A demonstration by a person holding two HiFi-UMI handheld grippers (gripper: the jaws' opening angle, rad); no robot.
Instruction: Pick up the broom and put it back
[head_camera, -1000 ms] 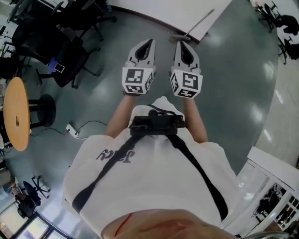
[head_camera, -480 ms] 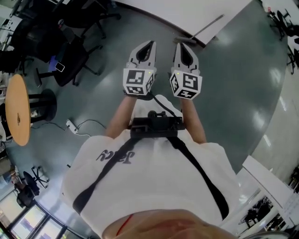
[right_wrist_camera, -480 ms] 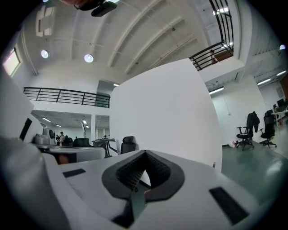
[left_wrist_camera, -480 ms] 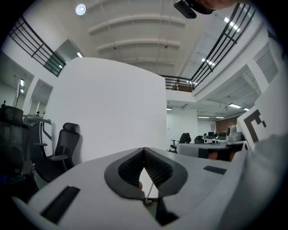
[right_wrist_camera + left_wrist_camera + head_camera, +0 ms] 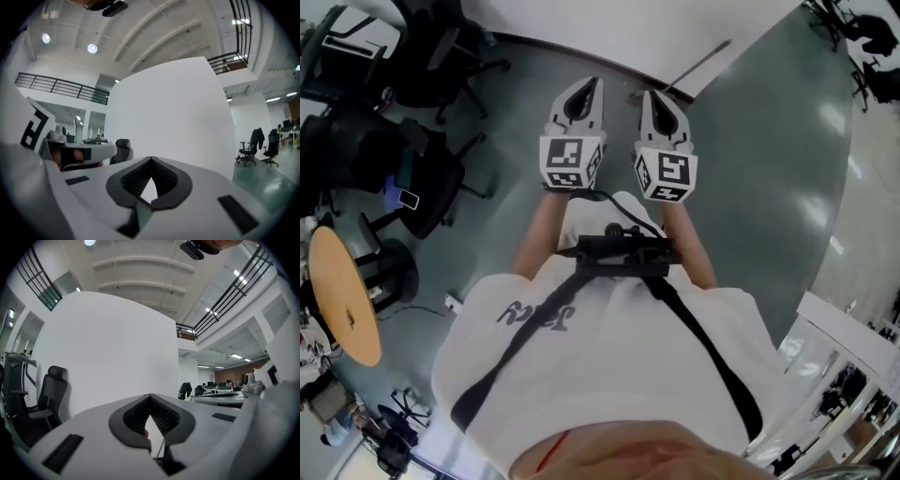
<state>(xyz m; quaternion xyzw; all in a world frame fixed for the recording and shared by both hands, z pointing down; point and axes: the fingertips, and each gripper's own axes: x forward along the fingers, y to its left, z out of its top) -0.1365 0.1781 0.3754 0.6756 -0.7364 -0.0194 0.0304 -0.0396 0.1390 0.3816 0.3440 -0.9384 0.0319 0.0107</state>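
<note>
My left claw point(image 5: 591, 86) and right claw point(image 5: 646, 96) have smooth, matt, pale grey plastic shells. Their pads point(image 5: 133, 416) are black, finely ribbed and look rubbery. The floor point(image 5: 787, 178) is grey-green and polished, glossy enough to mirror the ceiling lights. The far wall panel point(image 5: 675, 23) is flat matt white. The broom point(image 5: 701, 62) against it has a thin, dull grey handle; I cannot tell whether it is metal or plastic. The round worktop point(image 5: 342, 295) on the left is smooth, warm wood. My shirt point(image 5: 609, 347) is soft white cloth, crossed by a black woven strap point(image 5: 705, 352).
</note>
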